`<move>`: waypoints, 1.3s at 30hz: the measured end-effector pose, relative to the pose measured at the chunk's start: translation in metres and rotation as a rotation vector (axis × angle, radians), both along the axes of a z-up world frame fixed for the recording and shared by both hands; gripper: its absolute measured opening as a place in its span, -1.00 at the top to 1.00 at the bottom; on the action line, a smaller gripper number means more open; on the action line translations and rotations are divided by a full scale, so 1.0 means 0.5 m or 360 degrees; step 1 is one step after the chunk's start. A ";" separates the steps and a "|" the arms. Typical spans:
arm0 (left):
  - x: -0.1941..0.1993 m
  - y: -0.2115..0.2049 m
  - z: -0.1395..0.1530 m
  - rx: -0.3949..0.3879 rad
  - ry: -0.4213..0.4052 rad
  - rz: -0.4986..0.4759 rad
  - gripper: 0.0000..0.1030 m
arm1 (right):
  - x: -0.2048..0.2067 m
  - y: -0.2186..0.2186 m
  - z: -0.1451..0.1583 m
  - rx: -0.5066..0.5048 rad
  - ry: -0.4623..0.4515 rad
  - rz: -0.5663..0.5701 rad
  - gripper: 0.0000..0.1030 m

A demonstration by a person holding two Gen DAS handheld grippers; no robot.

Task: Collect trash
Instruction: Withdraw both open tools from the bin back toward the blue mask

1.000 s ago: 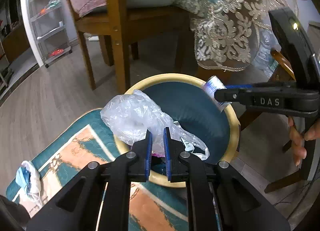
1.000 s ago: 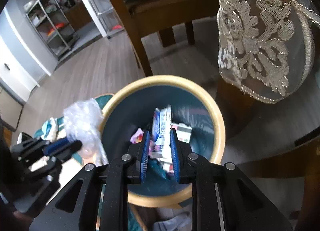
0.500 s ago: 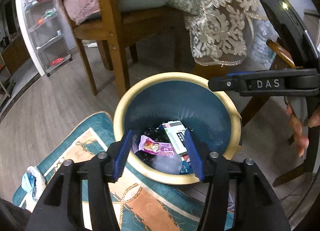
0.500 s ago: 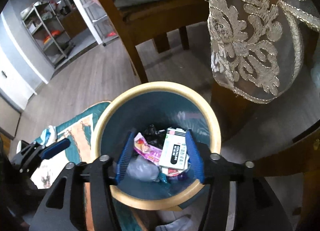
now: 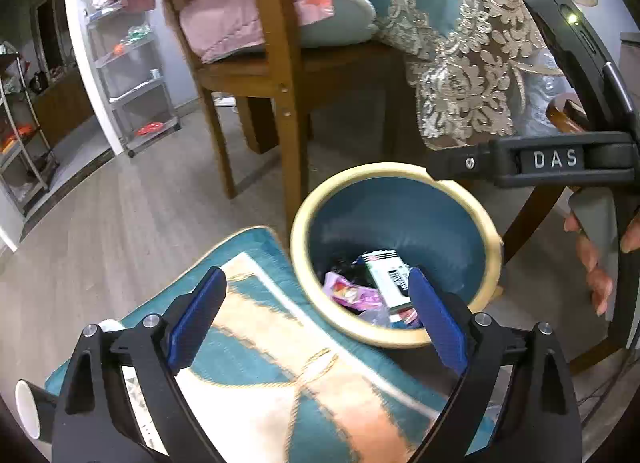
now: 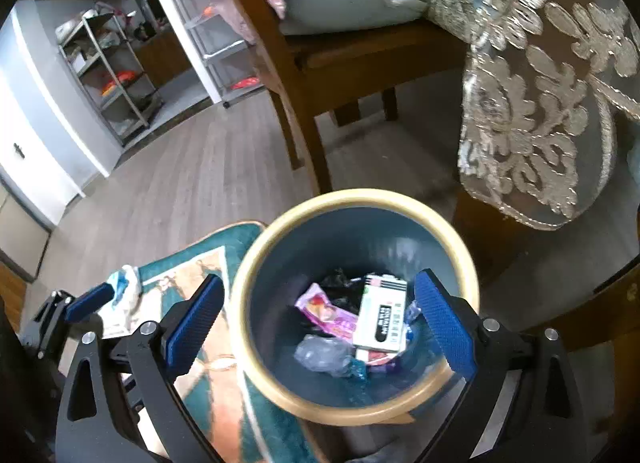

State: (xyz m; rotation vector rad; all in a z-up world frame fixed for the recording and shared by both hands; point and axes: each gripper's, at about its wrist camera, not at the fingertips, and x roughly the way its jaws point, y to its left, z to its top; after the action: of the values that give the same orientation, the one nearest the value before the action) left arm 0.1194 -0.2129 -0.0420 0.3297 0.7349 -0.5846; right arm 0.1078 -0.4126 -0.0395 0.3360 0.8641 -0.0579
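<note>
A teal trash bin with a cream rim (image 5: 297, 247) (image 6: 239, 303) stands on the floor below both grippers. Inside lie a white box (image 6: 380, 315), a pink wrapper (image 6: 328, 313) and a crumpled clear plastic bag (image 6: 320, 353). My left gripper (image 5: 316, 279) hovers over the bin's near left edge, its jaws opening wide with nothing held between them. My right gripper (image 6: 319, 279) hangs above the bin's mouth, jaws likewise opening and holding nothing. One blue finger (image 6: 90, 301) of the left gripper shows at the left of the right wrist view.
A teal and orange rug (image 5: 280, 363) lies beside the bin, with a crumpled white and blue scrap (image 6: 124, 287) on it. A wooden chair (image 5: 276, 103) and a lace tablecloth (image 5: 460, 83) stand close behind. A paper cup (image 5: 30, 409) lies at the lower left. A hand (image 5: 592, 267) holds the right gripper.
Both grippers went from shut to wide open. The clear bag left the left gripper and the white packet left the right; both now lie in the bin. Both grippers rose and backed away.
</note>
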 end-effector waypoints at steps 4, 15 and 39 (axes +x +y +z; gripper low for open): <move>-0.005 0.045 0.008 0.0011 -0.0004 0.0046 -0.77 | 0.006 0.032 0.010 0.0009 -0.0016 0.0010 -0.87; -0.015 0.212 0.032 0.0034 -0.0009 0.0235 -0.78 | 0.038 0.160 0.016 0.0046 -0.0027 0.0111 -0.88; 0.061 0.499 -0.076 -0.0079 0.0340 0.0686 -0.78 | 0.157 0.417 -0.104 -0.0174 0.0125 0.0494 -0.88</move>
State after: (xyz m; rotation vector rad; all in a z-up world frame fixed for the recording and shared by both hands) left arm 0.1499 0.0366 -0.0799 0.0565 0.9632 -0.2297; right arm 0.1864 -0.2040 -0.0915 0.0952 0.9781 0.1699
